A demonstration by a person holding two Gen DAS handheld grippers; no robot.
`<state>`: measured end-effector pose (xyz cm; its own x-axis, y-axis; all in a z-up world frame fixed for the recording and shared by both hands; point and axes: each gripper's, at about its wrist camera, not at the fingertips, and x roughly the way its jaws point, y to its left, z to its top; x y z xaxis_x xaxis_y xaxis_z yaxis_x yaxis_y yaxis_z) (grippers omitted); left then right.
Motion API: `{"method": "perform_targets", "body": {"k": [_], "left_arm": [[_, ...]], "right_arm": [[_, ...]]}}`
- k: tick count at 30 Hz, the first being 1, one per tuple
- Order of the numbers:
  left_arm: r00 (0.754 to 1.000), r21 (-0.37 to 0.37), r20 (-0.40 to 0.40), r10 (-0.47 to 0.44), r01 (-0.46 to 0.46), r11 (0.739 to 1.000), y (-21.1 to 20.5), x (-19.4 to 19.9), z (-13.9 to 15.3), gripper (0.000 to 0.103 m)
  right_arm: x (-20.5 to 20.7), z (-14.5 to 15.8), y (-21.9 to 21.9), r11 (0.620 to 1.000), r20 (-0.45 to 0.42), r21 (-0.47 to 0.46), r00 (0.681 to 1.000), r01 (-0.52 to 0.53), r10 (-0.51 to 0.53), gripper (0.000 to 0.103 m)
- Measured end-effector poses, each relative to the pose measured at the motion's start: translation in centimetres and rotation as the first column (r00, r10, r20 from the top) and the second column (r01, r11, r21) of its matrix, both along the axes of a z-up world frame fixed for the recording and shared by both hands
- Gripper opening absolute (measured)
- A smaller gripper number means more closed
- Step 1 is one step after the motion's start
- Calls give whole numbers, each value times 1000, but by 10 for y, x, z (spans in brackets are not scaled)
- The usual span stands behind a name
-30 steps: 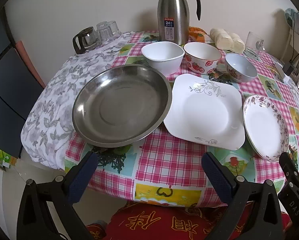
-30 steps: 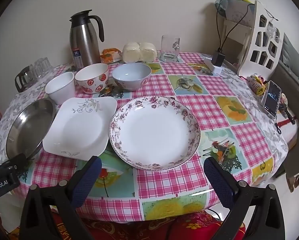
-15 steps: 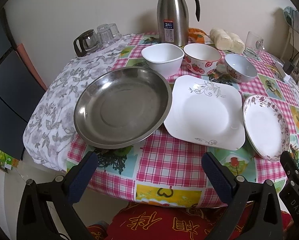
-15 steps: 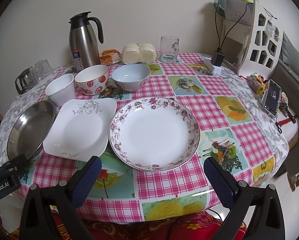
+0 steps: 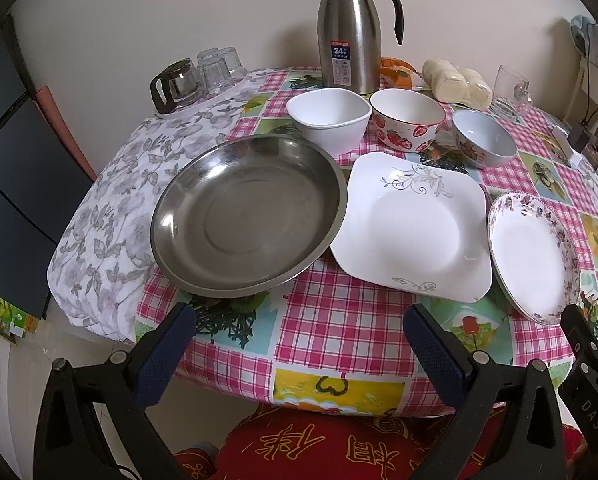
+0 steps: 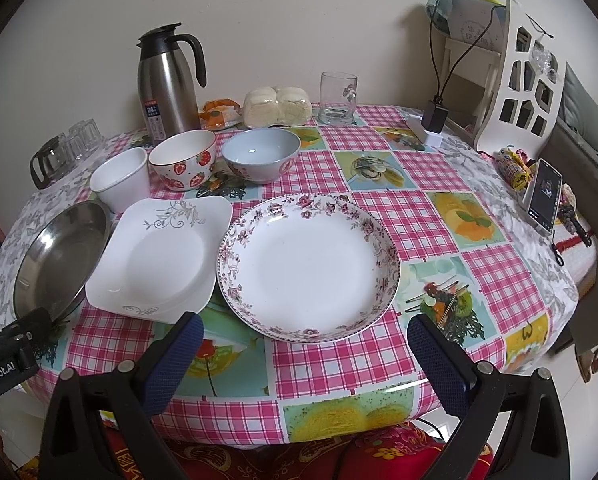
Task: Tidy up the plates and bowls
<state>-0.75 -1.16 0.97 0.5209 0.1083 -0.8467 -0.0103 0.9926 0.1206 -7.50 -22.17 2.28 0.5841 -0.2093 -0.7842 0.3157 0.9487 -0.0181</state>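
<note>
Nothing has been stacked yet: three plates lie in a row along the near edge of the table (image 6: 379, 216), with three bowls in a row behind them. From the person's left the plates are a round stainless-steel dish (image 5: 249, 216), a square white plate with a grey scroll pattern (image 5: 413, 228) whose left edge meets the steel dish's rim, perhaps tucked slightly under it, and a round white plate with a floral rim (image 6: 309, 266) just beside the square one. Behind them stand a plain white squarish bowl (image 5: 329, 120), a white bowl printed with strawberries (image 5: 407, 124) and a pale blue bowl (image 6: 261, 158).

The left gripper (image 5: 299, 344) hangs off the near table edge with its blue-padded jaws spread wide and nothing between them; the steel dish lies ahead and slightly left, the square plate ahead and slightly right. The right gripper (image 6: 305, 348) is likewise spread wide and empty, and the floral-rimmed plate lies straight ahead, centred between its jaws, its near rim just past the fingertips.

That alignment is what the next move probably turns on: the right gripper is much the nearer to the floral plate and would need only to go forward and low to pinch its near rim, then carry it left onto the square plate.
</note>
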Motion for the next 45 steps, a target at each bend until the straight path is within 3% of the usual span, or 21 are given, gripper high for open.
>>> {"method": "perform_targets", "body": {"k": [33,45], "left_arm": [[999,-18,-15,33,-33,999,6,2,-2,103],[998,-64,-34,55,-57,996,14,13,-3,103]], "right_arm": [[1,0,1,1000,-2,1,1000,0,0,103],[6,1,5,1000,-19,-20,1000,-13,13,103]]}}
